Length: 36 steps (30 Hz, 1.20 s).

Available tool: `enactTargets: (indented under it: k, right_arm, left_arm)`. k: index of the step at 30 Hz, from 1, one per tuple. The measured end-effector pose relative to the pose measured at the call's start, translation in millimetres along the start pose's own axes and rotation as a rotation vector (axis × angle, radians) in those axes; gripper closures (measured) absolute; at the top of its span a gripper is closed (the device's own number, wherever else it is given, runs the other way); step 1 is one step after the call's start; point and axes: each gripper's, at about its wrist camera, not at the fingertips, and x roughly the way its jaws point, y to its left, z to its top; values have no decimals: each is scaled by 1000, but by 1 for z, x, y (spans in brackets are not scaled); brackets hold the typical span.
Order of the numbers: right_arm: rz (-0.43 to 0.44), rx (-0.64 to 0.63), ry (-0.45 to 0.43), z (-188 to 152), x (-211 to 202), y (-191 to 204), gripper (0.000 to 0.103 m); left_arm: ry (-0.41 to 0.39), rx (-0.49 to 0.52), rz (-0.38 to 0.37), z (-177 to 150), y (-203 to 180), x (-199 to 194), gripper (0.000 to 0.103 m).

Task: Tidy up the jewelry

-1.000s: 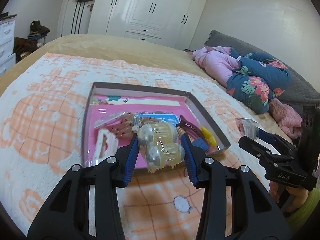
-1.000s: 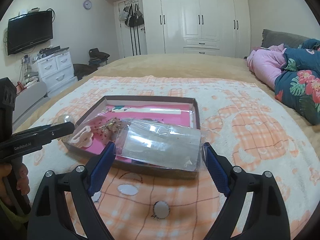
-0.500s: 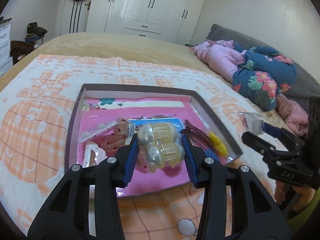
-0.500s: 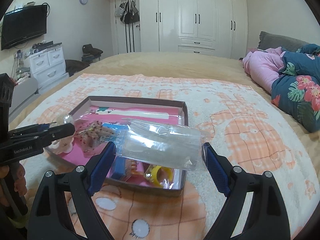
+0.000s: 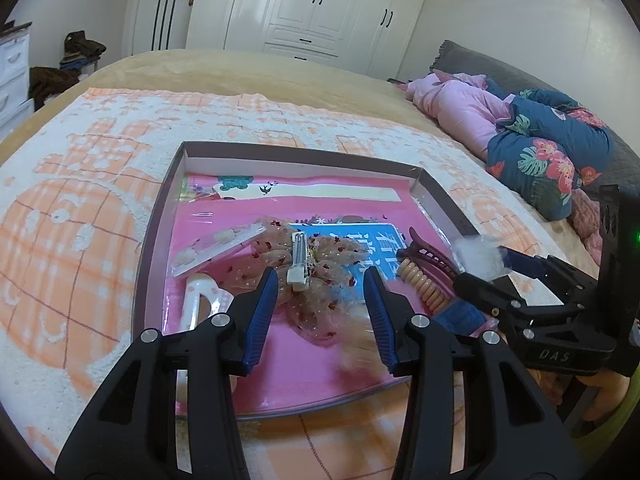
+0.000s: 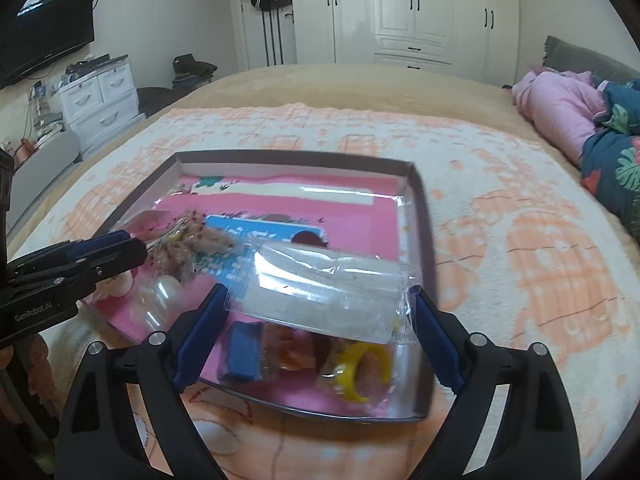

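A shallow brown box (image 5: pixel 280 153) with a pink floor lies on the bed. My left gripper (image 5: pixel 322 286) is open and empty above its near half. A blurred pale bundle of clear capsules (image 5: pixel 358 346) lies on the pink floor just below its right finger; it also shows in the right wrist view (image 6: pixel 160 300). A sheer speckled hair bow (image 5: pixel 316 256), a beaded hair clip (image 5: pixel 424 284) and a blue card (image 5: pixel 360 240) lie in the box. My right gripper (image 6: pixel 316 300) is shut on a clear plastic bag (image 6: pixel 328 288) above the box's right side.
A yellow ring (image 6: pixel 360 372) and a blue pad (image 6: pixel 242 350) lie at the box's near right corner. An orange-and-white blanket (image 6: pixel 520 240) covers the bed. Pink and floral bedding (image 5: pixel 520 128) is piled at the far right. White wardrobes stand behind.
My left gripper has opened and let the capsule bundle drop into the box. Both grippers have moved forward over the box. The right gripper still holds the clear bag.
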Motion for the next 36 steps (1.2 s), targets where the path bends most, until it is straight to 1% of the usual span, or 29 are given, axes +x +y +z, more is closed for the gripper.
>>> enactTargets:
  k: [1,5,8,10,14,17,19,20,24,26,30,32,36]
  right_arm:
    - [4,4,-9,-1,-3,1,12]
    - [19,17,-55,-5,-20,1,11]
    - [9,20,-102,-10,-39,0,10]
    - [1,22,-137,-15,-55,0,9]
    - [-17,24,-199,-27,-84,-2,7]
    - [-21,26,-225,-33,-99,-3,7]
    - [-18,33,-242,-38,-110,-3,6]
    - [-20,37,-252,-41,-116,-3,6]
    - [-21,24,-281,-48,-131,0,6]
    - [-24,17,-295,-52,-137,2,6]
    - [-25,2,-330,-59,-150,7,6]
    - [-27,-7,-340,-62,-155,10,6]
    - [-35,-14,-358,-68,-162,15,6]
  left_arm:
    - [-1,2,2,-1,0,-1,67]
    - [-11,1,8,-3,-1,-7,66]
    - [-28,2,13,-4,-3,-17,60]
    - [-42,2,15,-5,-5,-26,59]
    - [-72,5,19,-8,-9,-45,54]
    - [-106,9,24,-11,-13,-62,48]
    - [-123,4,24,-14,-14,-72,47]
    - [-131,2,24,-15,-15,-77,44]
    - [-163,4,26,-23,-19,-97,37]
    - [-173,1,20,-26,-21,-103,29]
    - [-192,4,8,-36,-27,-116,23]
    - [-202,7,14,-40,-31,-122,13]
    - [-224,10,37,-49,-36,-129,11]
